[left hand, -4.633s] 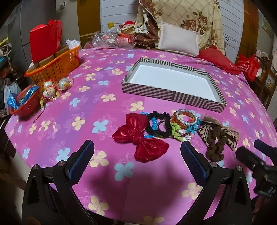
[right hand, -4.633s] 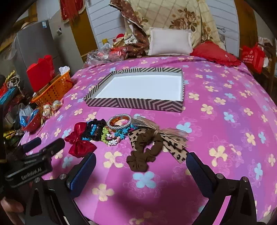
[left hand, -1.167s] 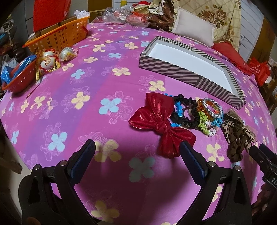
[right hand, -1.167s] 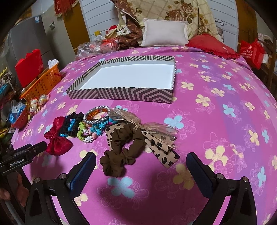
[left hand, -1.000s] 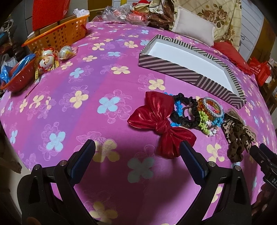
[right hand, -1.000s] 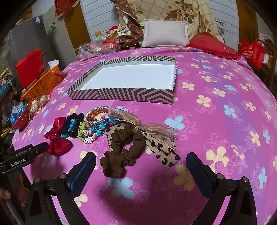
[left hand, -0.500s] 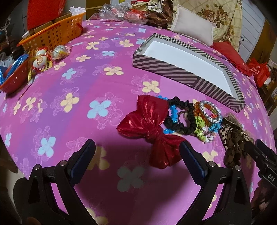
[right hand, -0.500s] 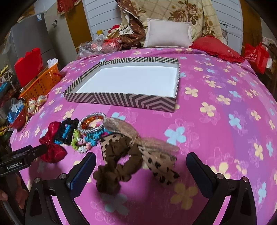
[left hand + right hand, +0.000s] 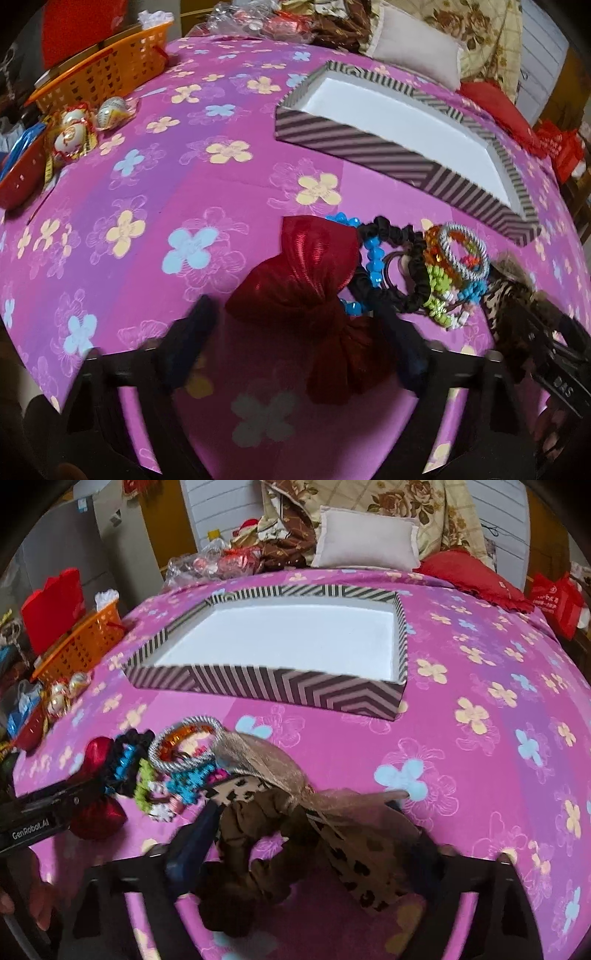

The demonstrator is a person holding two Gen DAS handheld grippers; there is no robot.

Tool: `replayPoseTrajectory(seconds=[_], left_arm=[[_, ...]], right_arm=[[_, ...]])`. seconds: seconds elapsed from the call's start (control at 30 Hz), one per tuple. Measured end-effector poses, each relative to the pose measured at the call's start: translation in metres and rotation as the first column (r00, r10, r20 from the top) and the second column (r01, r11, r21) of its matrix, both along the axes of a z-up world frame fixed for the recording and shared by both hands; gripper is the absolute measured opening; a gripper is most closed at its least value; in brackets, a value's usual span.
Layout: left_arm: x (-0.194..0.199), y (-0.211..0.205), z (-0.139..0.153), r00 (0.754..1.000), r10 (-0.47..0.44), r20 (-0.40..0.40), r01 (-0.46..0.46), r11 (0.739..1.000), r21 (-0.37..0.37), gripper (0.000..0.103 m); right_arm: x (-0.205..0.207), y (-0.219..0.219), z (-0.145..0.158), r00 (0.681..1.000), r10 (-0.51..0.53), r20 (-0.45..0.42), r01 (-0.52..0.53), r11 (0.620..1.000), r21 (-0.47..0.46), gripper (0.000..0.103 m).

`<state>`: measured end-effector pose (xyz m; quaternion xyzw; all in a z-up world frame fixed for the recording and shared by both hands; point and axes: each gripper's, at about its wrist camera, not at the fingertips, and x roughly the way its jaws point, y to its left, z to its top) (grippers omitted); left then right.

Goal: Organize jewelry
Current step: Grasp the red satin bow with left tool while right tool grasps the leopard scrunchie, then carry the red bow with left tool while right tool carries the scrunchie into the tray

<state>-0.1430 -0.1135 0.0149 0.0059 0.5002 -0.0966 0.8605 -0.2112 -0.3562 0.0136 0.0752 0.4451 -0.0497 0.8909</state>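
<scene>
Red bow [image 9: 317,295] at lower centre of the left wrist view, between the closing jaws of the left gripper [image 9: 299,343], pads not yet pressing. Brown scrunchie [image 9: 255,853] and leopard bow [image 9: 354,856] at lower centre of the right wrist view, between the closing jaws of the right gripper [image 9: 306,849]. Bracelets [image 9: 181,749] just left. Striped box [image 9: 266,683] above, on pink floral cloth [image 9: 480,760].

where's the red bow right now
In the left wrist view the red bow lies on the pink cloth at the row's left end, beside the black scrunchie, between the closing left gripper jaws.
</scene>
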Motion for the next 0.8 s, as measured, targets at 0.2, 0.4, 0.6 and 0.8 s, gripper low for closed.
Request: replayPoseTrajectory(seconds=[0.2,0.4,0.6,0.8], left_arm=[[-0.003,-0.002,0.002,0.999,-0.031,0.034,0.032,0.999,-0.027,0.037],[-0.008,0.005,0.006,0.998,-0.051,0.025,0.053,0.997,-0.060,0.021],[-0.019,0.025,0.019,0.998,-0.057,0.038,0.060,0.994,-0.091,0.020],[-0.026,0.032,0.038,0.995,-0.078,0.067,0.085,0.990,-0.113,0.020]], right_arm=[[-0.010,-0.004,0.001,0.998,0.027,0.048,-0.028,0.999,0.028,0.034],[-0.021,-0.003,0.009,0.996,0.045,0.072,-0.050,0.997,0.063,0.024],[-0.033,-0.004,0.025,0.992,0.044,0.121,-0.053,0.996,0.071,0.023],[-0.041,-0.003,0.044,0.984,0.046,0.170,-0.059,0.996,0.072,0.023]])
